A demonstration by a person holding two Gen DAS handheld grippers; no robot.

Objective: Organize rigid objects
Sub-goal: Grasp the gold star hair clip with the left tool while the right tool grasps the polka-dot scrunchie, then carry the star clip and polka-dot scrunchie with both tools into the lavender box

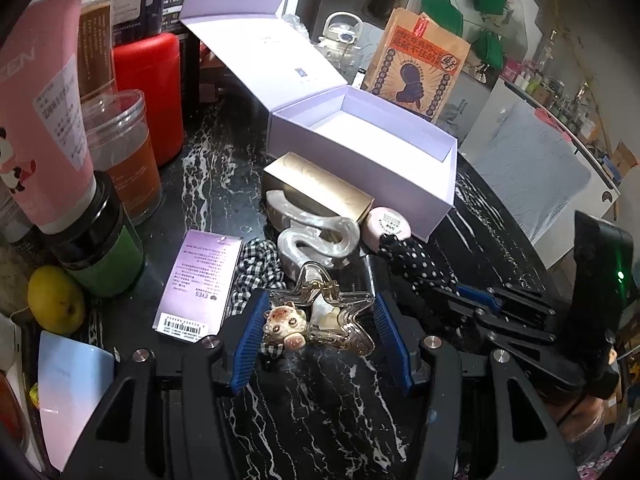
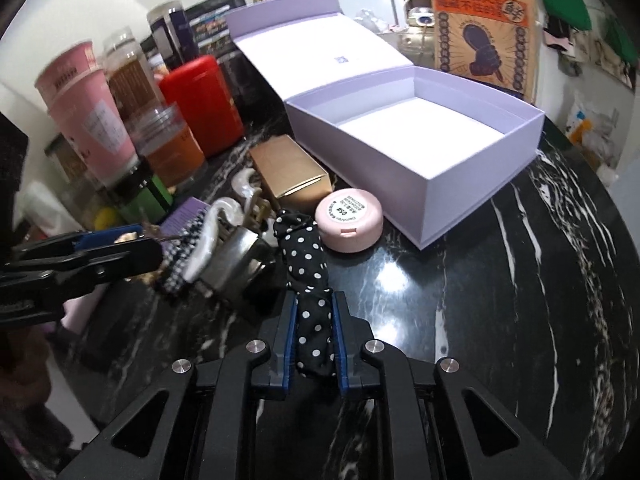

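Observation:
An open lilac box (image 1: 360, 148) (image 2: 432, 160) stands empty on the black marble table. In front of it lie a gold carton (image 1: 320, 192) (image 2: 288, 172), a pearly wavy hair clip (image 1: 316, 240), a pink round compact (image 1: 388, 224) (image 2: 348, 220) and a purple card box (image 1: 200, 280). My left gripper (image 1: 320, 316) is open around a clear star-shaped clip (image 1: 340, 320) with a small cat charm (image 1: 284, 324). My right gripper (image 2: 314, 320) is shut on a black polka-dot hair piece (image 2: 308, 276), also seen in the left wrist view (image 1: 416, 260).
Pink cups (image 1: 44, 92), jars (image 1: 120, 156), a red canister (image 1: 148, 92) and a green-wrapped jar (image 1: 100, 248) crowd the left. A lemon (image 1: 56, 300) lies at the left edge. A brown paper bag (image 1: 420, 60) stands behind the box. A checkered scrunchie (image 1: 256, 272) lies by the clips.

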